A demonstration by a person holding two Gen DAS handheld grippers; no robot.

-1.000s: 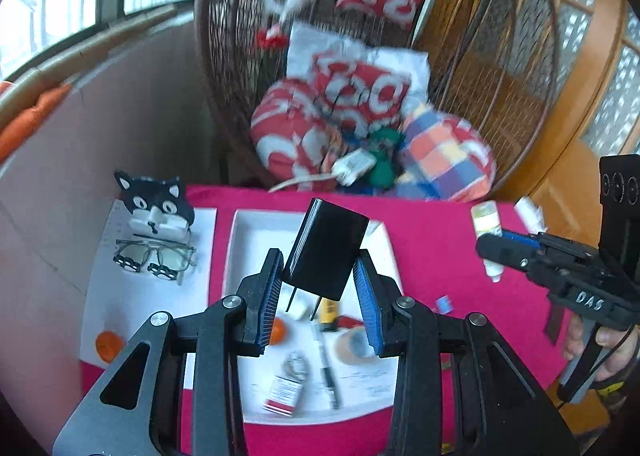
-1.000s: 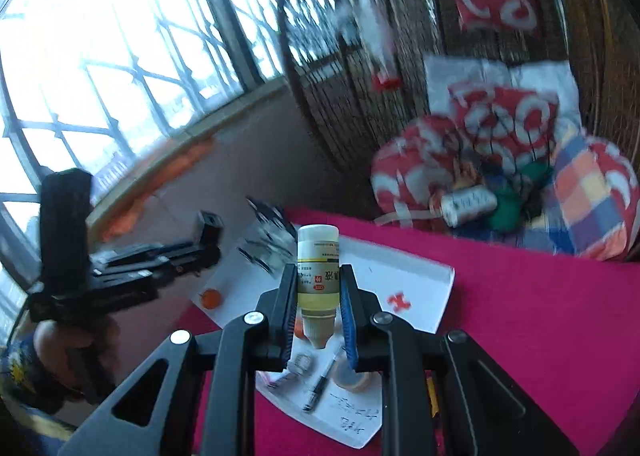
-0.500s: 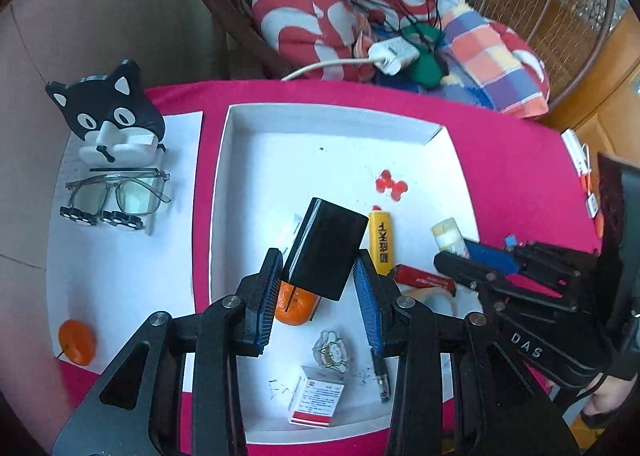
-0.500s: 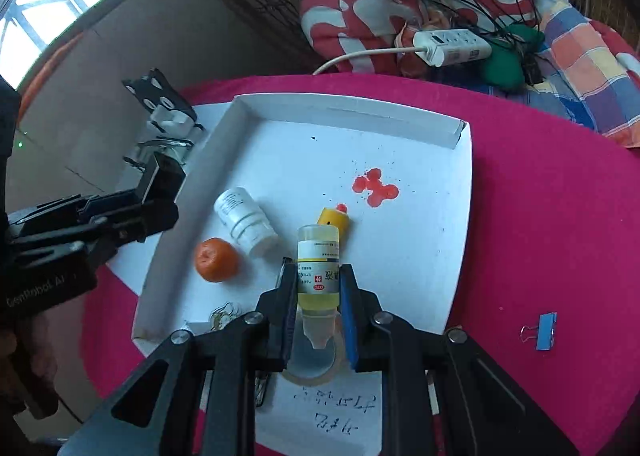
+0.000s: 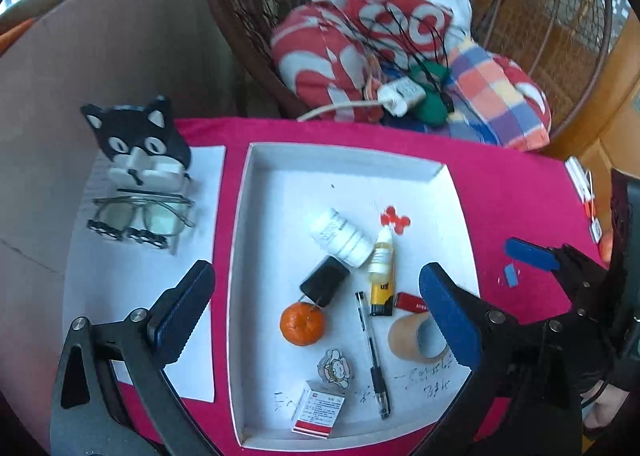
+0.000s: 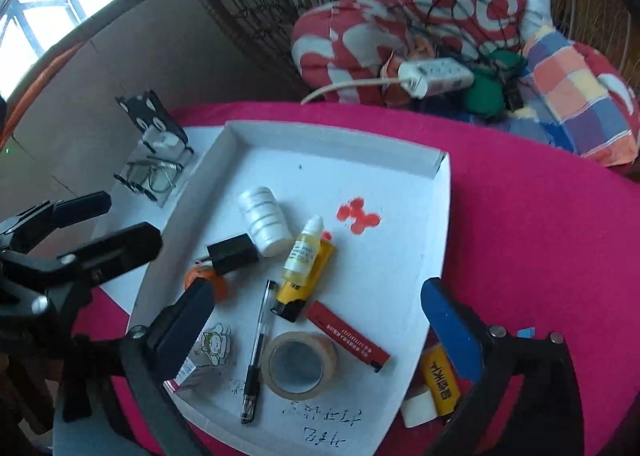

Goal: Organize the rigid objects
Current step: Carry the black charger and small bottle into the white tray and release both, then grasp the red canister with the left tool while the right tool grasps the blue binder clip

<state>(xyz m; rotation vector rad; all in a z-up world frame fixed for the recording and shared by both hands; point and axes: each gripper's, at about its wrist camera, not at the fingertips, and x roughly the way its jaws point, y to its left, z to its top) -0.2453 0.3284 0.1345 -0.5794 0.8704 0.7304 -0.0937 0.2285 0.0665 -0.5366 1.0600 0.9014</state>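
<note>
Both tongs, left tongs and right tongs, are now gaping empty, leaving the stiff, light black charger and slippery dropper bottle lying mid-tray, best gripped across flat sides.

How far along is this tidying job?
Mostly done, it seems: the black plug adapter and the small yellow dropper bottle lie in the white tray with other bits. Both grippers, left and right, have open, empty jaws. Still out on the pink cloth: a yellow glue stick.
</note>
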